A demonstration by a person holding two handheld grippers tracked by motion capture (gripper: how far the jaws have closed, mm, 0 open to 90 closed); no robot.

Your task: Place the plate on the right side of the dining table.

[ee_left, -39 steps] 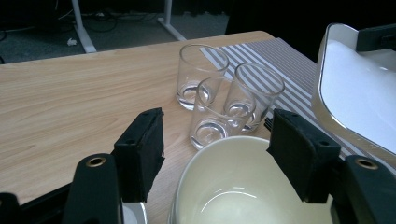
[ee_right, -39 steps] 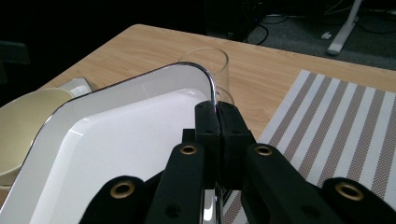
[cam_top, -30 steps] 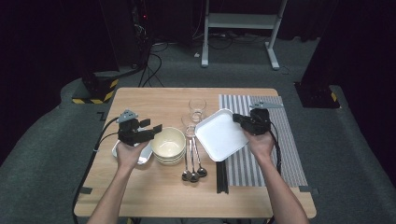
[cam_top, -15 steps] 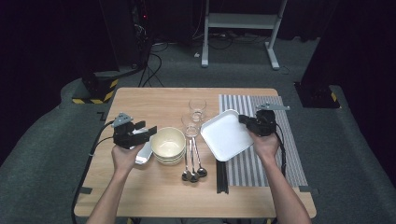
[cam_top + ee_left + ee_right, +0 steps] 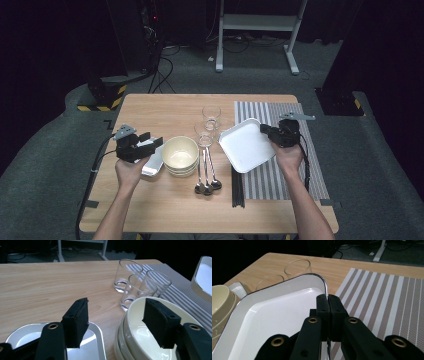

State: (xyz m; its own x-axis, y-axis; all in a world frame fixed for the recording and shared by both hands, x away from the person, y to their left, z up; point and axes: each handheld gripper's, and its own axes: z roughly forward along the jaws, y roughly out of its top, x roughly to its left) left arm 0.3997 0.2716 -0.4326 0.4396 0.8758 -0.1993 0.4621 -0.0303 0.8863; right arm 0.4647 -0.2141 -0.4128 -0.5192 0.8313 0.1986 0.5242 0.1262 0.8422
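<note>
My right gripper (image 5: 274,134) is shut on the right rim of a white square plate (image 5: 245,145), which it holds tilted over the left edge of the striped placemat (image 5: 292,155). In the right gripper view the gripper (image 5: 327,305) has both pads pinching the plate (image 5: 274,315) at its thin rim. My left gripper (image 5: 145,145) hovers open above a small white tray (image 5: 152,166), beside a stack of cream bowls (image 5: 180,154). The left gripper view shows that gripper (image 5: 117,321) with nothing between its pads, the tray (image 5: 93,337) below left and the bowls (image 5: 140,336) below right.
Three clear glasses (image 5: 211,115) (image 5: 126,275) stand behind the bowls. Several spoons (image 5: 205,172) lie in front of them, with black chopsticks (image 5: 237,187) along the placemat's left edge. The wooden table (image 5: 170,107) is bare at the back left.
My left gripper has drifted a little left and toward the person, away from the bowls, still open. The right gripper keeps its grip on the plate, nearly still.
</note>
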